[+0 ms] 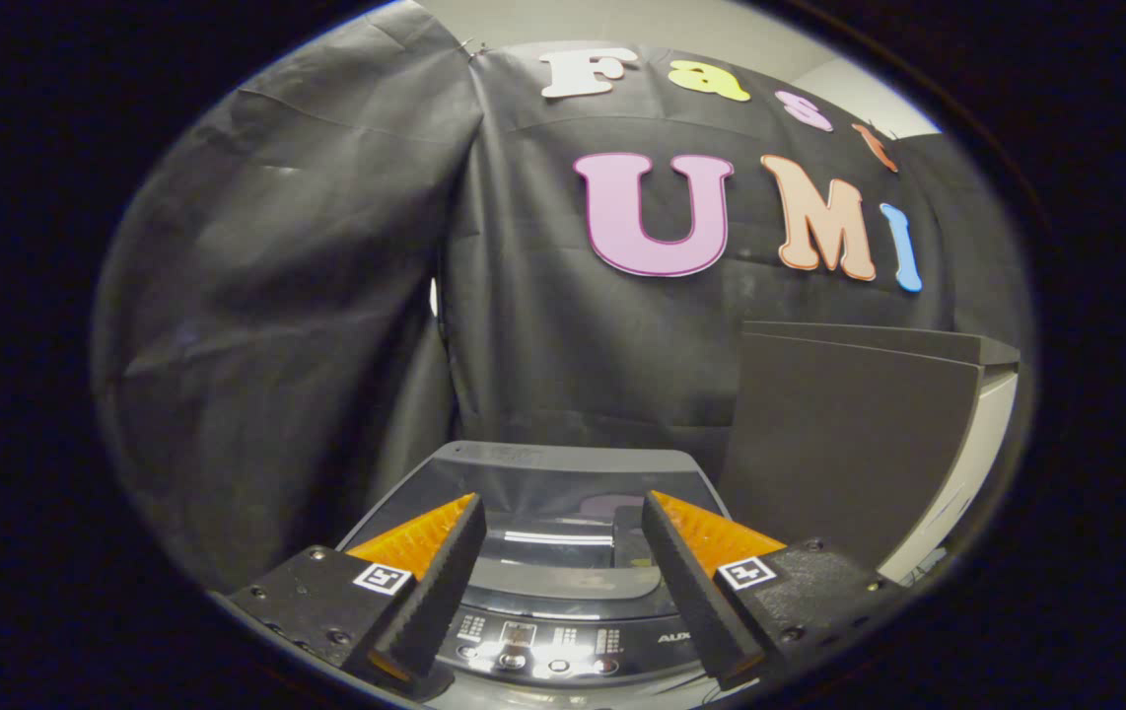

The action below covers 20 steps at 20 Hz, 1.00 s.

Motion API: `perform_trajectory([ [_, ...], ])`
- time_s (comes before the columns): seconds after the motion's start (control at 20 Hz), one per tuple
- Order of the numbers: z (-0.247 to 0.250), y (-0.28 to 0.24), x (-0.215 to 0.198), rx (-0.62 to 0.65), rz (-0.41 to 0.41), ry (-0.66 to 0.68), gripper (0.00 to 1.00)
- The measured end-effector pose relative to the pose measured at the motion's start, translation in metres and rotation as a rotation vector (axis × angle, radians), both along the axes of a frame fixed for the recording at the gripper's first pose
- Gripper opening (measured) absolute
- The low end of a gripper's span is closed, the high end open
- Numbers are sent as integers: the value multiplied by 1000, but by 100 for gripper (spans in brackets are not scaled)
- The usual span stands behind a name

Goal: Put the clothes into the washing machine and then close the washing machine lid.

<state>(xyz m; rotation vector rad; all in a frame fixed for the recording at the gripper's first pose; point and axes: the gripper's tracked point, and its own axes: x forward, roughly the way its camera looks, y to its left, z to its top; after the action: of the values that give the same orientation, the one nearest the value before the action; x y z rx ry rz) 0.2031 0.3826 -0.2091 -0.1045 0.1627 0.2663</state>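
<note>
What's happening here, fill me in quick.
A person is holding a handheld gripper above a top-loading washing machine. Its two fingers are spread apart with nothing between them. The machine's glass lid lies flat just ahead of the fingers and looks closed, with the control panel directly beneath them. No clothes can be seen from here. A dark board stands beside the machine, against the black cloth wall.

Washing machine lid [563, 547] glossy, smooth, glass-like, reflective. Control panel [543, 641] shiny plastic, glare on buttons. Booth wall [326, 296] matt wrinkled cloth. Dark board [839, 434] beside the machine flat, matt, smooth. Fingers [430, 592] look matt, ribbed, spread apart above the lid.
</note>
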Motion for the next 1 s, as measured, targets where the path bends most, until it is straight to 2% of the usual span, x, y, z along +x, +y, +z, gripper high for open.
perform_trajectory([
  [0.45,33,-16,-53,-38,49,-92,97],
  [0.55,48,-23,-64,-29,60,-126,97],
  [0.7,64,-26,-79,14,94,-104,97],
  [0.85,99,-27,-99,39,162,-124,96],
  [1.0,127,-45,-104,19,175,-143,96],
])
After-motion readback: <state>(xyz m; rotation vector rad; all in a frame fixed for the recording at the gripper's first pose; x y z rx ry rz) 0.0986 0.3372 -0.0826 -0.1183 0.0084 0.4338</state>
